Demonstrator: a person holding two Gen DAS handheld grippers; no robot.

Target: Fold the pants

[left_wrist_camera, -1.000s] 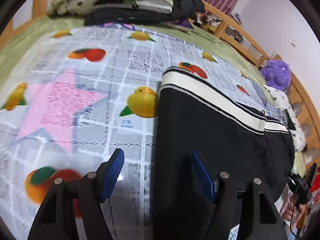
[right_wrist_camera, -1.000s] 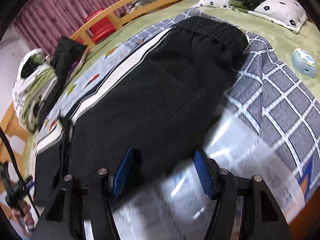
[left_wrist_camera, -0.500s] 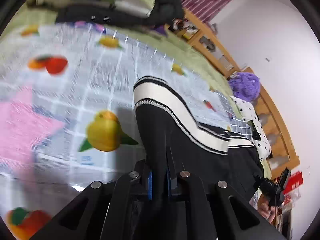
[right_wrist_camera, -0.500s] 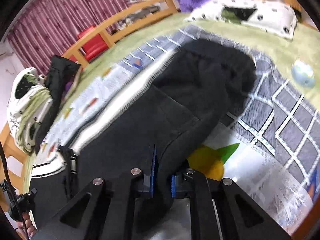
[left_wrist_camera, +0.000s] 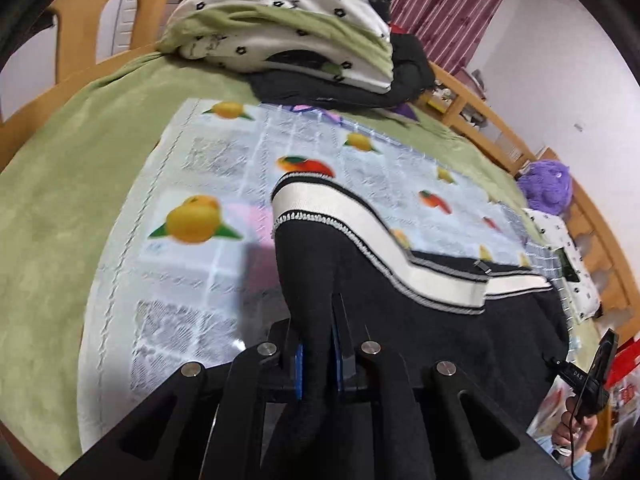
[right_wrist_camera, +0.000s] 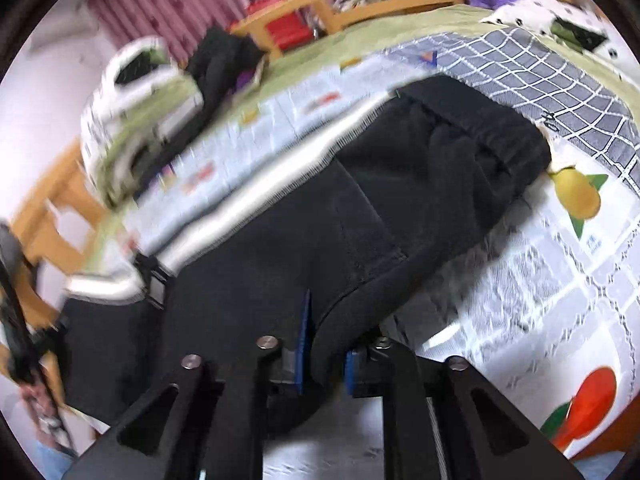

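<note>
Black pants (left_wrist_camera: 400, 320) with a white side stripe (left_wrist_camera: 360, 224) lie on a fruit-print mat (left_wrist_camera: 224, 168) on the bed. My left gripper (left_wrist_camera: 317, 356) is shut on the near edge of the pants at the leg end and lifts the fabric off the mat. My right gripper (right_wrist_camera: 324, 356) is shut on the near edge of the pants (right_wrist_camera: 320, 232) toward the waistband (right_wrist_camera: 492, 128), also raised. The blue pads (right_wrist_camera: 301, 344) pinch a black fold.
A folded green and white quilt (left_wrist_camera: 288, 32) on dark clothes sits at the far end of the bed. A purple plush (left_wrist_camera: 548, 188) and a spotted pillow (left_wrist_camera: 568, 264) lie toward the waistband end. Wooden bed rails (left_wrist_camera: 480, 112) run behind. Another person's hand holds a device (left_wrist_camera: 592, 376).
Both grippers went from open over the pants' near edge to shut on it, then lifted the fabric. The cameras have risen and the pants' edge has come up off the mat.
</note>
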